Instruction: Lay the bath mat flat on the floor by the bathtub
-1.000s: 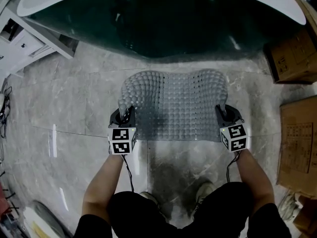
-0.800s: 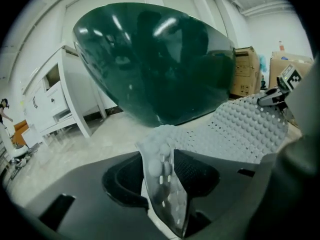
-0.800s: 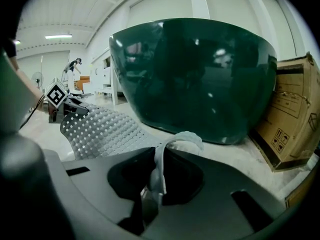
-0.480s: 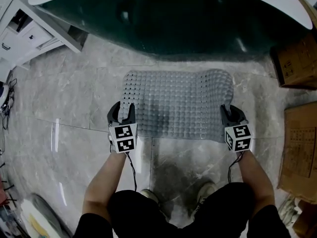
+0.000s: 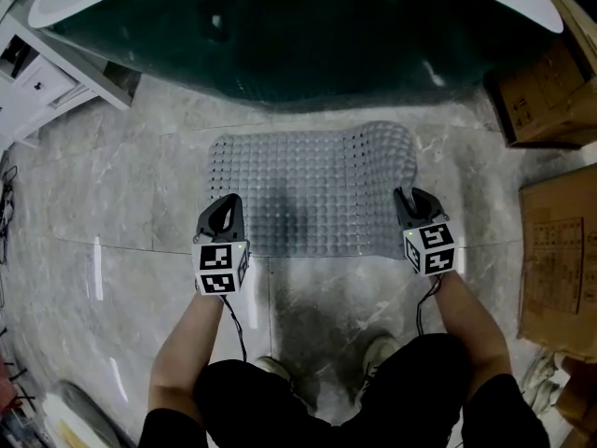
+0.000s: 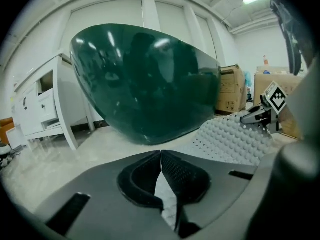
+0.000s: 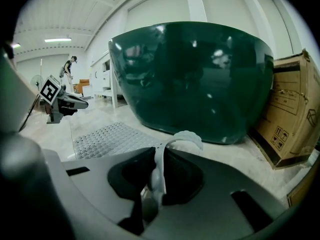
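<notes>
The grey studded bath mat (image 5: pixel 312 189) lies spread on the marble floor in front of the dark green bathtub (image 5: pixel 298 35). My left gripper (image 5: pixel 227 205) hovers just off the mat's near left corner. Its jaws have just been closing and now meet with nothing between them (image 6: pixel 161 156). My right gripper (image 5: pixel 408 199) is at the mat's near right corner, shut on the mat's edge, which curls up between the pads (image 7: pixel 160 159). The rest of the mat (image 7: pixel 112 136) stretches left, flat on the floor.
Cardboard boxes (image 5: pixel 546 91) (image 5: pixel 560 259) stand along the right side. A white cabinet (image 5: pixel 47 73) sits at the far left beside the tub. The person's shoes (image 5: pixel 378 353) are on the floor just behind the mat.
The left gripper has let go of the mat's near left corner, drawn back a little and risen. That corner now lies flat. The right gripper has kept its hold.
</notes>
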Motion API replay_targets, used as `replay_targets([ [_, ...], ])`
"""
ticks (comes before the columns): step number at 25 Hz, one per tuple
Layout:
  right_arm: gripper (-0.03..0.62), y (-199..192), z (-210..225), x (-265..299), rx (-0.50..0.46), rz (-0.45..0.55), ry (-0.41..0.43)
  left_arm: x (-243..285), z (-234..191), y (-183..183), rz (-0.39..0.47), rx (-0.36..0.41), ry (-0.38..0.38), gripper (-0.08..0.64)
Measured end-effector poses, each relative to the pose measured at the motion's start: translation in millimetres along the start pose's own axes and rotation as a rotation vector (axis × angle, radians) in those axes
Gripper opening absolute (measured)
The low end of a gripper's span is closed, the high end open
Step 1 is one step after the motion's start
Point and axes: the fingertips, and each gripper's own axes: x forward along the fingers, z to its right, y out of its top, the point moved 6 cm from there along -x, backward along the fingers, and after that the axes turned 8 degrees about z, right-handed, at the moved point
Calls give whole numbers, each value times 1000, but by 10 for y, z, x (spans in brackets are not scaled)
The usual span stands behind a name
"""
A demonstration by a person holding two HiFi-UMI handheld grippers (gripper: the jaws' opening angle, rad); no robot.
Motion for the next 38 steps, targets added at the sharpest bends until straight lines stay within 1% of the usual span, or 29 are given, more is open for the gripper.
replay_targets([
  [4,49,1,49,-28,18,0,-4,23,154,79,26,-12,-70,21],
  [8,55,-45,108,-46,18,-18,-25,46,240,132,45,-12,-99,21],
  [12,82,-122,231,-72,7,-66,-95,64,301,161,54,-17,-114,21],
  [18,121,-196,386,-177,58,-78,-168,85,367,170,61,-15,-128,21],
  [20,126,-179,479,-231,66,-62,-229,93,380,192,68,-14,-131,21],
  [22,138,-125,584,-292,61,-24,-292,95,388,204,74,-15,-134,21],
  [23,138,-90,617,-313,65,-4,-306,92,393,207,77,-16,-136,21],
  [24,130,-51,627,-326,75,18,-304,87,398,210,79,-16,-139,21],
  [25,95,-7,611,-329,87,39,-289,81,403,213,82,-16,-142,21],
  [26,48,40,572,-323,93,60,-263,76,408,219,85,-16,-145,21],
  [28,20,133,442,-287,83,91,-195,62,409,234,91,-13,-150,21],
  [30,18,212,293,-240,47,103,-127,39,403,248,95,-8,-151,20],
  [32,17,274,178,-200,0,106,-80,14,395,255,97,-4,-150,17],
  [34,17,320,101,-169,-26,109,-50,-8,382,262,102,1,-150,17],
  [38,17,389,-1,-141,-41,116,-15,-63,353,266,117,6,-156,15],
])
